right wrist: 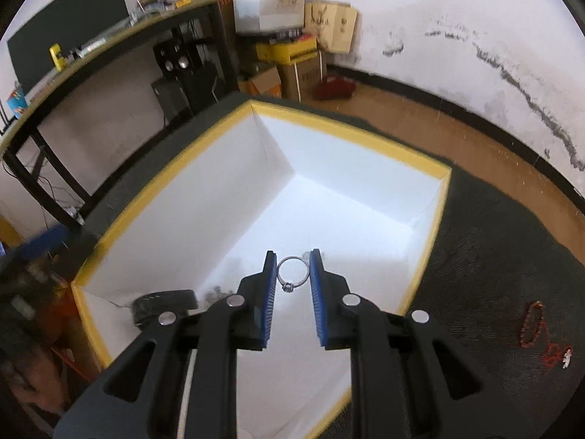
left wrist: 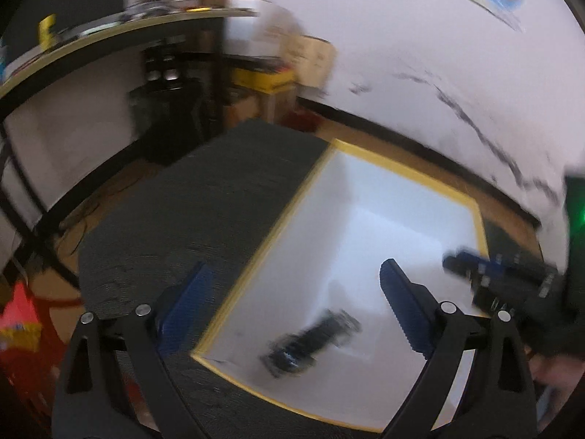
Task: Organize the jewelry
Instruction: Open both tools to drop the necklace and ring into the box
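Observation:
A white box with a yellow rim [right wrist: 358,139] stands on a dark mat; it also shows in the left wrist view [left wrist: 406,168]. My right gripper [right wrist: 292,267] is over the box and shut on a thin silver ring [right wrist: 292,272], held between its blue pads. A black bracelet [right wrist: 164,301] lies in the box's near left corner, blurred in the left wrist view [left wrist: 310,344]. A red bead bracelet [right wrist: 533,323] lies on the mat at the right. My left gripper [left wrist: 296,285] is open and empty above the box's left rim. The right gripper [left wrist: 501,274] shows there at the right.
The dark mat [right wrist: 493,256] lies on a wooden floor. A black-framed desk [right wrist: 91,55] with clutter stands at the left. Cardboard boxes [right wrist: 329,29] and a yellow box [right wrist: 285,51] stand against the stained white wall.

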`<state>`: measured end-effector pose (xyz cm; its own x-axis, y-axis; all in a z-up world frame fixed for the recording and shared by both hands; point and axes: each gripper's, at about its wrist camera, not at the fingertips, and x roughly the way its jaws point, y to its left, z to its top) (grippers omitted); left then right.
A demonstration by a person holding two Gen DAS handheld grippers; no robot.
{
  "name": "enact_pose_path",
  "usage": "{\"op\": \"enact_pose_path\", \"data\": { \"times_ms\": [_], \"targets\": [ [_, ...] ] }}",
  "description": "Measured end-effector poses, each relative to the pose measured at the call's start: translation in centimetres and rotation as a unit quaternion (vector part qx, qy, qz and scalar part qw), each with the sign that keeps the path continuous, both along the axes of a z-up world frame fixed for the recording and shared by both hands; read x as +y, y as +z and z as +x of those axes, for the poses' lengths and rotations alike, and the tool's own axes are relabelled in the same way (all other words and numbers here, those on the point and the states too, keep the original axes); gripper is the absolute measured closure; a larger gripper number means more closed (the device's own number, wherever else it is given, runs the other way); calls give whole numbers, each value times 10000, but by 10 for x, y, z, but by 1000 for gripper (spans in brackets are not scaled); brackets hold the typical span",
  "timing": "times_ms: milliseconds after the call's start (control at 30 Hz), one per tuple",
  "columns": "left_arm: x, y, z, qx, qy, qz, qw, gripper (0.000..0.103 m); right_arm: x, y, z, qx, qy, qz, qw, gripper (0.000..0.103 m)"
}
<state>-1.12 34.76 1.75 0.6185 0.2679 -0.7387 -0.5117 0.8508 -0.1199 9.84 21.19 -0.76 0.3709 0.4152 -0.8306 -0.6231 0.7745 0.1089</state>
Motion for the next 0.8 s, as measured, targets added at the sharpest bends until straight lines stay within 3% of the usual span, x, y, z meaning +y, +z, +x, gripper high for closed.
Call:
{"op": "enact_pose_path", "data": {
  "times_ms": [167,367,433,467,500,800],
  "targets": [
    [23,-3,-5,-73,304,-385,9988,12,14,-20,7,193,72,-209,9996,84],
    [26,-1,-6,-119,342,-309,9989,12,19,-26,12,322,39,-218,9992,84],
    [26,-1,-6,-101,327,-276,9990,12,17,-21,10,272,37,-178,9995,61],
    [26,-1,-6,-108,323,-280,9990,12,15,-16,8,201,27,-89,9998,29],
    [25,-1,-7,-111,306,-296,9990,12,11,-11,6,117,8,3,9999,13],
    [5,1,4,-191,264,-319,9990,8,-50,33,-23,-450,-367,298,9979,8]
  ]
}}
